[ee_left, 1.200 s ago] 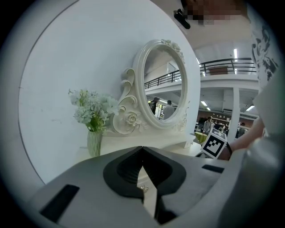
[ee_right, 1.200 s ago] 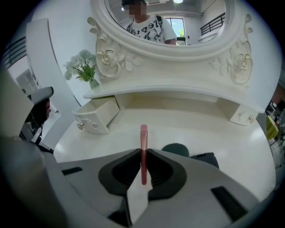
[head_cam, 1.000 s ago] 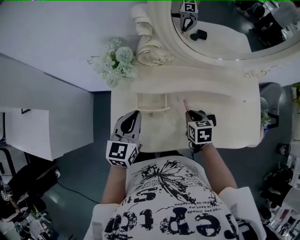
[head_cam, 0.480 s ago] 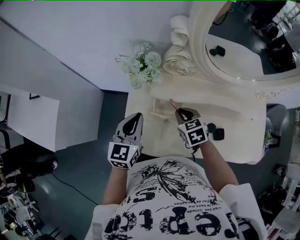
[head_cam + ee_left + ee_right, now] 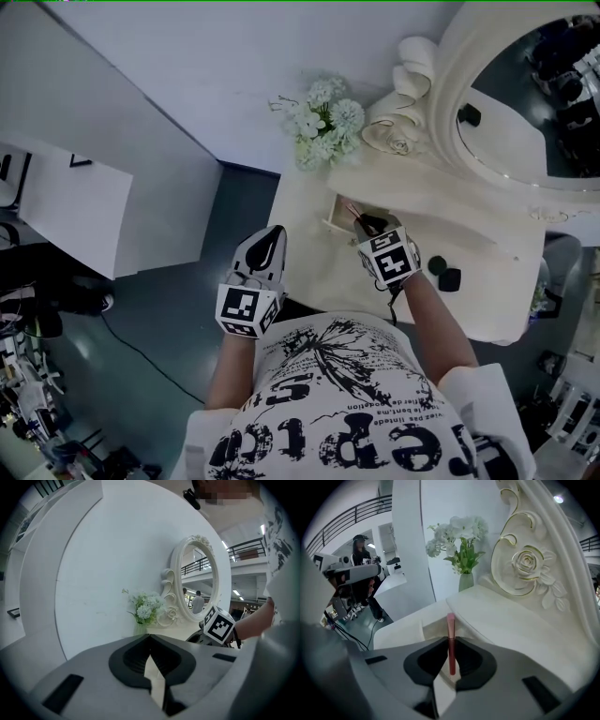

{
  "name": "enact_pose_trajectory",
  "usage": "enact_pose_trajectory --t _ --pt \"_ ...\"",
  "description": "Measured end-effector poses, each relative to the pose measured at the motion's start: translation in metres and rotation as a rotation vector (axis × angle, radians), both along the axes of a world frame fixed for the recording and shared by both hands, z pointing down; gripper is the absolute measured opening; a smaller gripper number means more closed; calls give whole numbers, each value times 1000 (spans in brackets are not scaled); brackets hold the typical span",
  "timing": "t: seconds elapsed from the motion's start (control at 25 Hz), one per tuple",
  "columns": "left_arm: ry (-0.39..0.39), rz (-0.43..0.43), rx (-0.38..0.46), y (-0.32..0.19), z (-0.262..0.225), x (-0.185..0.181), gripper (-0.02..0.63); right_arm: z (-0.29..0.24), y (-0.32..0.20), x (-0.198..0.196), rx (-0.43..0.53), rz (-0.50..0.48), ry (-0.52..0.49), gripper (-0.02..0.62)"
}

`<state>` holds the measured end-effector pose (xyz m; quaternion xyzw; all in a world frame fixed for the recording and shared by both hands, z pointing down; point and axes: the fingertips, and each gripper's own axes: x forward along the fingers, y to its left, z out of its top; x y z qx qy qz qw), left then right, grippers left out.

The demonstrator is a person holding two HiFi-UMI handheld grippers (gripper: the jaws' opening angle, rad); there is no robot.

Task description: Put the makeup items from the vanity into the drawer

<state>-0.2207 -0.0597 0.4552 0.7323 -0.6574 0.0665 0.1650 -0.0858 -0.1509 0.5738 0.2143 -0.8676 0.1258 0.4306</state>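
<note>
Vanity (image 5: 478, 253): cream; drawer (image 5: 337, 217) open. Left gripper (image 5: 150, 639): clenched, empty. Right gripper (image 5: 450, 656): grasping pink tube (image 5: 450, 625), long axis along the jaws, tip out over the drawer; plain in right gripper view, a sliver in head view.

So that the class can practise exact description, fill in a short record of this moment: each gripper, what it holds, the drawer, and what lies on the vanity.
left gripper: shut, empty, held off the vanity's front edge
right gripper: shut on a pink stick, pointing down at the drawer
drawer: open
on vanity: two dark items beside the right arm; flowers at the back corner
mirror: behind the vanity top
</note>
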Motion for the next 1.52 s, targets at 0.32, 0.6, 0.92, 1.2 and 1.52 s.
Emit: enact_pose_trajectory --t 0.32,0.6,0.92,1.2,1.52 --pt "37 1 15 0 -2 2 18 -15 -7 3 22 85 -103 107" --pt "37 96 19 -17 -2 29 19 -21 -11 52 44 225 -120 107" --pt "34 287 6 -48 2 105 18 -1 -5 172 30 465 -49 122" --pt "34 417 -29 -63 12 163 20 29 9 264 -25 659 15 141" --pt "31 460 -72 -73 27 196 20 58 4 285 -113 671 44 160"
